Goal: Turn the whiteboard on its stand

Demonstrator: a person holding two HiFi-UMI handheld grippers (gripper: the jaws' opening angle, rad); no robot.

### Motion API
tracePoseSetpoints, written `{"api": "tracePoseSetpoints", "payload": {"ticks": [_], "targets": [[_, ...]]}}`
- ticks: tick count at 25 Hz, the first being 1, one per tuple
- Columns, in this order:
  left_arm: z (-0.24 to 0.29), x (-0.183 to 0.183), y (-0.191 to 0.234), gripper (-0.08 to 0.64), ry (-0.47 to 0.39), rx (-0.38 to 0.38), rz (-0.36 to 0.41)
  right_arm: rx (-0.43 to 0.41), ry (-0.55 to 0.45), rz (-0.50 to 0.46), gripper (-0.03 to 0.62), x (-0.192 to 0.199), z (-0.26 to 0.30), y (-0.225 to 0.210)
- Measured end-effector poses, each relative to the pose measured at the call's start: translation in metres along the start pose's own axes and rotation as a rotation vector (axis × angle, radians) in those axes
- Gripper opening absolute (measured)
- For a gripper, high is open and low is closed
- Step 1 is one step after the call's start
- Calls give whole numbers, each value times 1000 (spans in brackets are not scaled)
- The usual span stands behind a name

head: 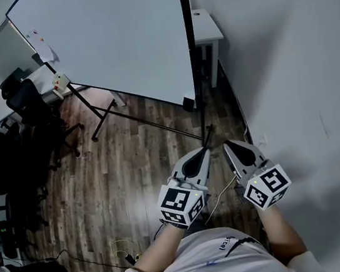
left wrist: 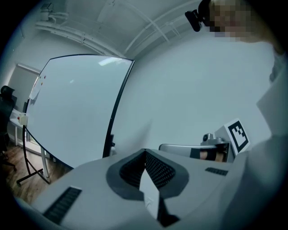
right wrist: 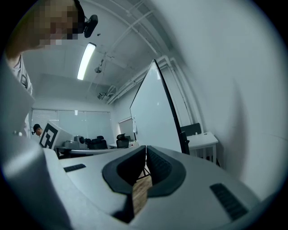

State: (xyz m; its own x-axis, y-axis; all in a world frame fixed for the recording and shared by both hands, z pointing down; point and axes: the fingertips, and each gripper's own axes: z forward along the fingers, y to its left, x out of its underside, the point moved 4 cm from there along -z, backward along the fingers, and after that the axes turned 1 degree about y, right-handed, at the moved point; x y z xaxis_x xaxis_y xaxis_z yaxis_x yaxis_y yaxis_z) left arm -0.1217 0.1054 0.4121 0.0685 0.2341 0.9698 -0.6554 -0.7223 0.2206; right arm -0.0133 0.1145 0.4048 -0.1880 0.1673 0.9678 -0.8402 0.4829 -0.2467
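Note:
The large whiteboard [head: 111,39] stands on a black wheeled stand [head: 116,113] ahead of me, with its black side frame [head: 191,46] nearest. My left gripper [head: 203,151] and right gripper [head: 226,145] are held side by side close to my body. Both are shut and empty, short of the stand's foot and touching nothing. In the left gripper view the whiteboard [left wrist: 76,108] rises at the left beyond the left gripper [left wrist: 145,151], and the right gripper's marker cube [left wrist: 237,134] shows at the right. In the right gripper view the whiteboard [right wrist: 153,112] appears edge-on past the right gripper [right wrist: 146,146].
A small white desk [head: 205,27] stands against the wall behind the board's right edge. The plain wall [head: 301,81] runs close along my right. Black office chairs [head: 29,105] and desks fill the left side. Cables [head: 119,252] lie on the wooden floor by my feet.

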Motion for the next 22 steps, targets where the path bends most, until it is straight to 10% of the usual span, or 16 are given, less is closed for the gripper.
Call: {"api": "tracePoseSetpoints", "payload": {"ticks": [22], "targets": [[112, -15, 153, 0, 66, 145, -19, 136, 105, -22, 102, 46, 185, -124]]}}
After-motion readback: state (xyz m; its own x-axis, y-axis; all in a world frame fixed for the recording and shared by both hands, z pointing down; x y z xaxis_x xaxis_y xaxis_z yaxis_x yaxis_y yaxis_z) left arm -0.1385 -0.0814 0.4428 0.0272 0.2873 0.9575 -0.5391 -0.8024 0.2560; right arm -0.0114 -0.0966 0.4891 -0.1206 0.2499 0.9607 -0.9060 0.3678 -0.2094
